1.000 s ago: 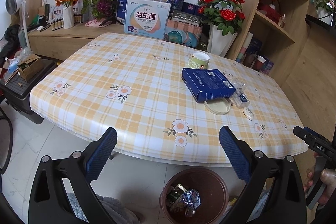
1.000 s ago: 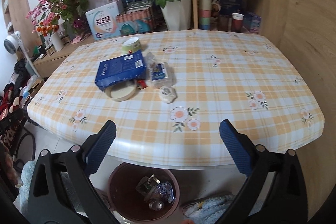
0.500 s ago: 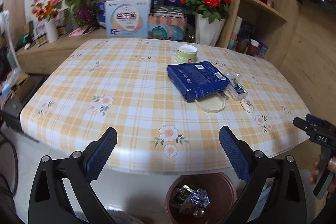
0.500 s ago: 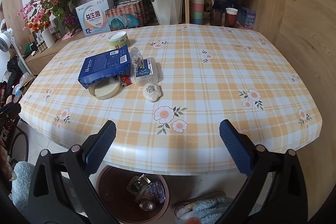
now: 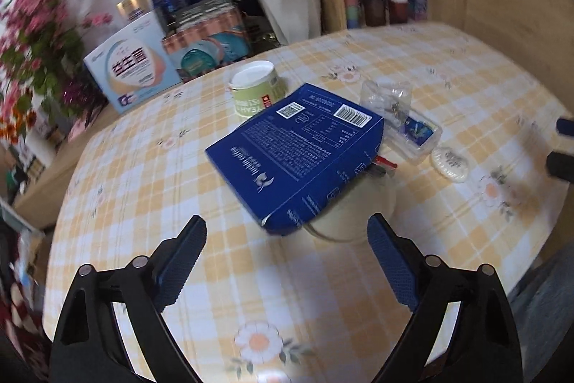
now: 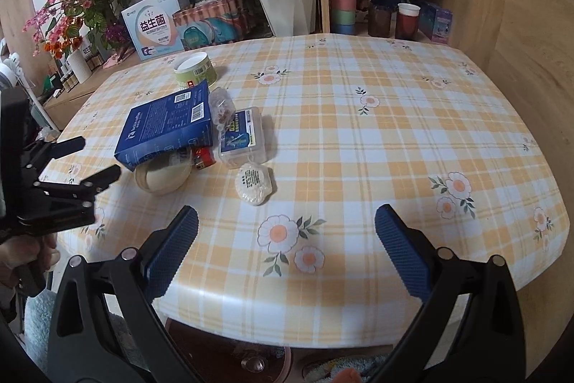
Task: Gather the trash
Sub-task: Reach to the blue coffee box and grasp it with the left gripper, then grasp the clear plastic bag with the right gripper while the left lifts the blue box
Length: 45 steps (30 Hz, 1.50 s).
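Jaws of the left gripper [image 5: 285,244], closing with nothing between them, aim at the blue carton [image 5: 297,157] propped on a tape roll [image 5: 353,218] mid-table, likely light, stiff, smooth, best pinched across its near corner.

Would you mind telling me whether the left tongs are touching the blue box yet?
Apart. In the left wrist view the left tongs are closing with only tablecloth between the pads, and checked cloth shows between them and the blue box; nothing is held.
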{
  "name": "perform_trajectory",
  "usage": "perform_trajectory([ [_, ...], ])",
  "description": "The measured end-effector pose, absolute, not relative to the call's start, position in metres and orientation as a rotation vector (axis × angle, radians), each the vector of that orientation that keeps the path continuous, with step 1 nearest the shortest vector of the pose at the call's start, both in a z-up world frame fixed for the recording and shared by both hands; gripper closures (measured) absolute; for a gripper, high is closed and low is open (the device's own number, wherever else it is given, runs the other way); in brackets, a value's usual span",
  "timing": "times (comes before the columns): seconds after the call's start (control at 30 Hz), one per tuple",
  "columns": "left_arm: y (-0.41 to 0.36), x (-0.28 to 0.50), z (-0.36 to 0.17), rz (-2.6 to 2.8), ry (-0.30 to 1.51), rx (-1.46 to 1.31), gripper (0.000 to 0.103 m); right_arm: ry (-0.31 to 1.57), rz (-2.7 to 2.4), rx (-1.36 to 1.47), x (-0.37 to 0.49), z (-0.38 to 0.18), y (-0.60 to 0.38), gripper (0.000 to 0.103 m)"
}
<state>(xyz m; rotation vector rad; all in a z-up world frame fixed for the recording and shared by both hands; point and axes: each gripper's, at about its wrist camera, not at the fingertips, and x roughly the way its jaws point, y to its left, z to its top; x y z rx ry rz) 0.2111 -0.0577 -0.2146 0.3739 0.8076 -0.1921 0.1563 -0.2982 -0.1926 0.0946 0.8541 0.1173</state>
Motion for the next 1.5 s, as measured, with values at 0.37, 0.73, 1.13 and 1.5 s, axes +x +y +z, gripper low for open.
perform_trajectory([
  [0.37,-0.087,0.256,-0.251,-0.196,0.82,0.637,0.018,0.885,0.127,0.154,0.191,-0.208,-0.312,0.006],
  [0.73,-0.098,0.263,-0.258,-0.207,0.82,0.688,0.041,0.905,0.134,0.175,0.197,-0.216,-0.323,0.006],
  [1.13,-0.053,0.259,-0.196,-0.183,0.747,0.434,0.075,0.903,0.164,0.154,0.197,-0.208,-0.316,0.006],
  [1.5,0.06,0.245,-0.173,-0.098,0.828,-0.103,0.085,0.906,0.209,0.13,0.207,-0.197,-0.297,0.006],
])
